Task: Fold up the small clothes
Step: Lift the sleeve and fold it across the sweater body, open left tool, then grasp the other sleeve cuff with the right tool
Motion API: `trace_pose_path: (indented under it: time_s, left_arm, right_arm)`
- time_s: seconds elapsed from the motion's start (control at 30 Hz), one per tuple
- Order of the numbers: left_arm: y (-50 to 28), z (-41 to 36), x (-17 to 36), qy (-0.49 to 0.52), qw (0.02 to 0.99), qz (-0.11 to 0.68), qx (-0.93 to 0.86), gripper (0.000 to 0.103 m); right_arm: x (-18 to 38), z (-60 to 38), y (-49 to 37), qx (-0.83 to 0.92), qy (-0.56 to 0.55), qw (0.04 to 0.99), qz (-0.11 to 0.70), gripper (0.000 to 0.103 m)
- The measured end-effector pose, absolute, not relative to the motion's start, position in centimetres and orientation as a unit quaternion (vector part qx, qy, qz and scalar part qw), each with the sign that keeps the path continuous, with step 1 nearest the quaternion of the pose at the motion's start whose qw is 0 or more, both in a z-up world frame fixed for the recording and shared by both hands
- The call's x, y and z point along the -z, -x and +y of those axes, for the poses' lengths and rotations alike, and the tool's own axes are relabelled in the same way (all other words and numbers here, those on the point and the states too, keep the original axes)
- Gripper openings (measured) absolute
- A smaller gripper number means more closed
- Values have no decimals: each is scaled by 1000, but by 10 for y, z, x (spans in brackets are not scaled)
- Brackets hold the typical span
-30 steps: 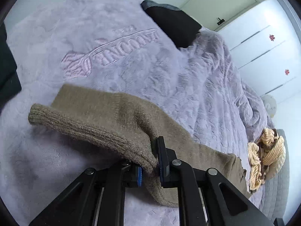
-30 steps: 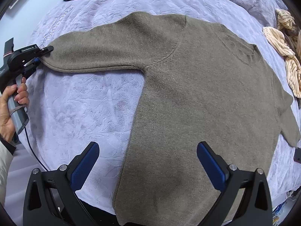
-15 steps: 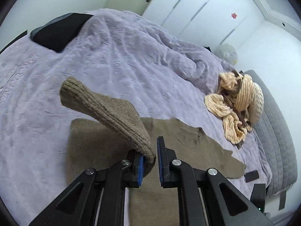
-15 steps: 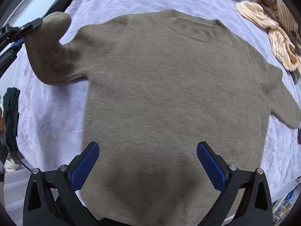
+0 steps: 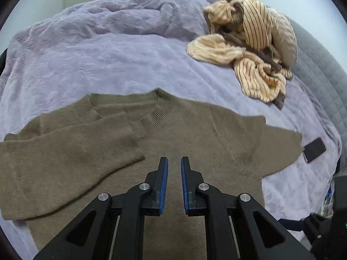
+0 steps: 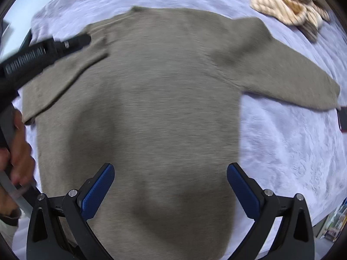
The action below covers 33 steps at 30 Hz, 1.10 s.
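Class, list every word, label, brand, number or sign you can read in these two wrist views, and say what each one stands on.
No text can be read in either view.
Left gripper: pale marks along its black side, too blurred to read.
Brown sweater: no label or print shows.
Striped clothes: a stripe pattern only, no lettering.
Small dark flat object on the purple blanket: no writing visible.

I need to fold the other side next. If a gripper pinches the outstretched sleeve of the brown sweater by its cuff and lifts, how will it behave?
The sleeve will probably hang limp; the sweater is soft knit, and its other sleeve already lies draped over the body. It looks thick, so likely weighty. The fuzzy bedspread may drag on it.
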<state>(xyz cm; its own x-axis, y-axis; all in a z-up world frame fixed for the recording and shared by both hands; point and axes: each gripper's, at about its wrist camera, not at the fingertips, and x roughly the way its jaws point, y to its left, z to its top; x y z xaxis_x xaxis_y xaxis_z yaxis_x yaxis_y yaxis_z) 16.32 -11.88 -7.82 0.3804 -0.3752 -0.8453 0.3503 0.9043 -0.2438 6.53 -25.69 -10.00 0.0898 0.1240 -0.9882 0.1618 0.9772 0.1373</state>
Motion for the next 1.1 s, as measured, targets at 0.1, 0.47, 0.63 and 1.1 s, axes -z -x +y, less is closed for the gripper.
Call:
trace_pose_path:
  time_s: [0.1, 0.47, 0.63, 1.1]
  left_arm:
    - [-158, -134, 98, -14, 818, 540, 198, 14]
    - [-151, -30, 74, -21, 845, 531, 61, 102]
    - [-156, 20, 76, 8, 838, 545, 15, 102]
    - [-166, 88, 91, 44, 828, 556, -61, 102]
  right_arm:
    - [109, -282, -69, 15, -135, 730, 670, 103]
    - [107, -238, -162, -118, -237, 753, 602, 103]
    - [135, -182, -203, -203, -301, 729, 581, 72]
    - [183, -150, -251, -208, -451, 672, 549, 7]
